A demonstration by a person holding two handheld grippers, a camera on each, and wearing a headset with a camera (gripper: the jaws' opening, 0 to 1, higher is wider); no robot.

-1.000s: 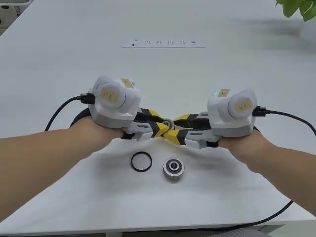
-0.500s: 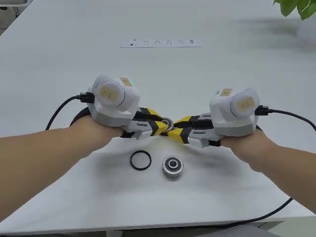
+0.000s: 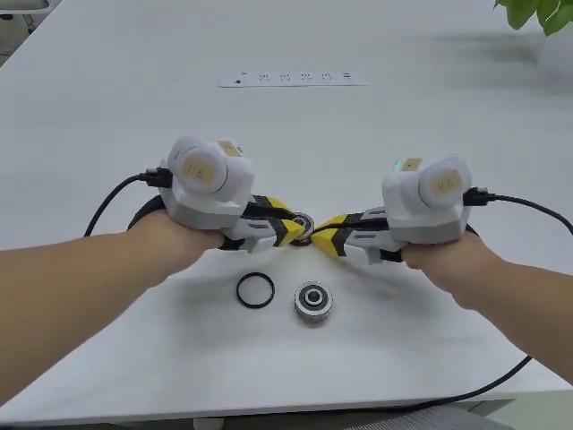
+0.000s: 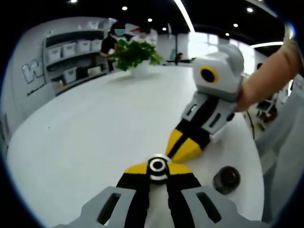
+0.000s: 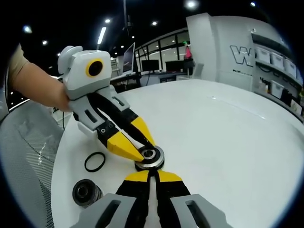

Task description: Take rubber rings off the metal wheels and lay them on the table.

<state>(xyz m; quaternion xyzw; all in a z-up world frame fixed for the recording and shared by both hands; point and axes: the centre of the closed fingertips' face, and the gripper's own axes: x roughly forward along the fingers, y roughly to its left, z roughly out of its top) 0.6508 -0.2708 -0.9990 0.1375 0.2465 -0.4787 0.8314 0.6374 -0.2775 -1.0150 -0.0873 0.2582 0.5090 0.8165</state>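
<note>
Left gripper (image 3: 290,230): jaws clenched on a small round metal wheel (image 4: 157,166), held just above the white tabletop (image 3: 403,116), dead centre in the head view. The wheel's dark rubber ring (image 5: 142,166) looks to be on the rim, so this one isn't stripped yet. Right gripper (image 5: 152,176) comes in from 3 o'clock with its jaws pressed together, no gap, and the tips touching the wheel's rim. Can't tell whether they've nipped rubber or just closed beside it. A loose thin black rubber ring (image 3: 256,291) lies flat on the tabletop at 7 o'clock from the held wheel. A second metal wheel (image 3: 312,301) sits just beside that ring, at 6 o'clock from the held one; can't tell if it's ringed. Risks as I read it:
1. If the right jaws hold only a sliver of rubber, a pull toward 3 o'clock slips off and the ring snaps back.
2. The left grip has a small contact patch, so a sideways pull could twist the wheel out. It would drop onto the parts below and roll.
3. Pulling one side only may just stretch the ring without lifting it over the rim.
4. A stretched ring let go suddenly could fling toward the near edge at 6 o'clock.
</note>
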